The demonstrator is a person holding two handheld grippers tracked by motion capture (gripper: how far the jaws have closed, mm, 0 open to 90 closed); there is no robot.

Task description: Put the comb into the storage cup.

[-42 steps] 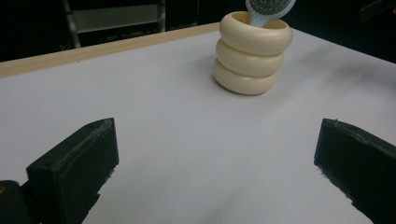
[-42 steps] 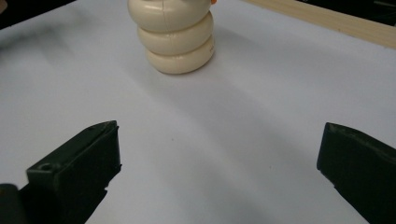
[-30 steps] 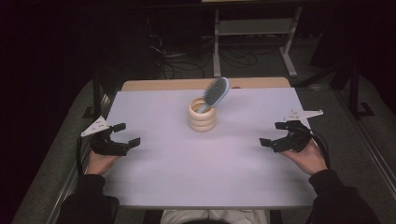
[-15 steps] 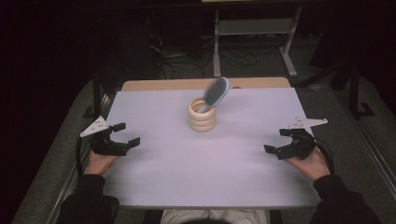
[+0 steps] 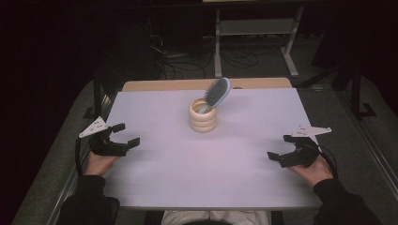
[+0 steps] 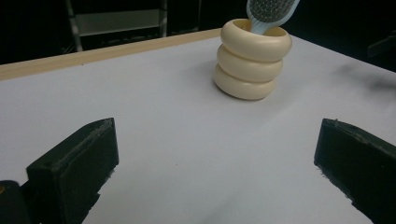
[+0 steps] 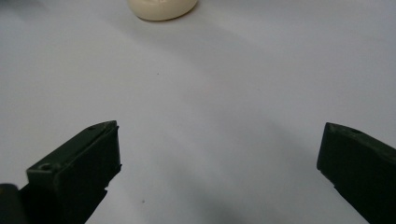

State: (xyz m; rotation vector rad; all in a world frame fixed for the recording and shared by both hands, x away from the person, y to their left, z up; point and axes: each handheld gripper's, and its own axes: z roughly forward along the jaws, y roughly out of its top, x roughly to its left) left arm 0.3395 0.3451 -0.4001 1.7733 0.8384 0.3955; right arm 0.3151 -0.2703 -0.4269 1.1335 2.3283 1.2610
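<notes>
From the high view, the hairbrush (image 5: 217, 93) stands in the cream holder (image 5: 203, 115) at the far middle of the table (image 5: 197, 173), head leaning up to the right; the left gripper (image 5: 123, 135) sits a little nearer than the right gripper (image 5: 279, 148). In the left gripper view, released jaws frame the holder (image 6: 252, 58) ahead and right. In the right gripper view, released jaws face the holder's base (image 7: 162, 8), far and left.

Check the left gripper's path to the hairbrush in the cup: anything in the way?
Nothing visible. Bare white table lies between the open left gripper and the cream ringed cup. The hairbrush stands handle-down in the cup, its head leaning out over the rim, free to grasp.
</notes>
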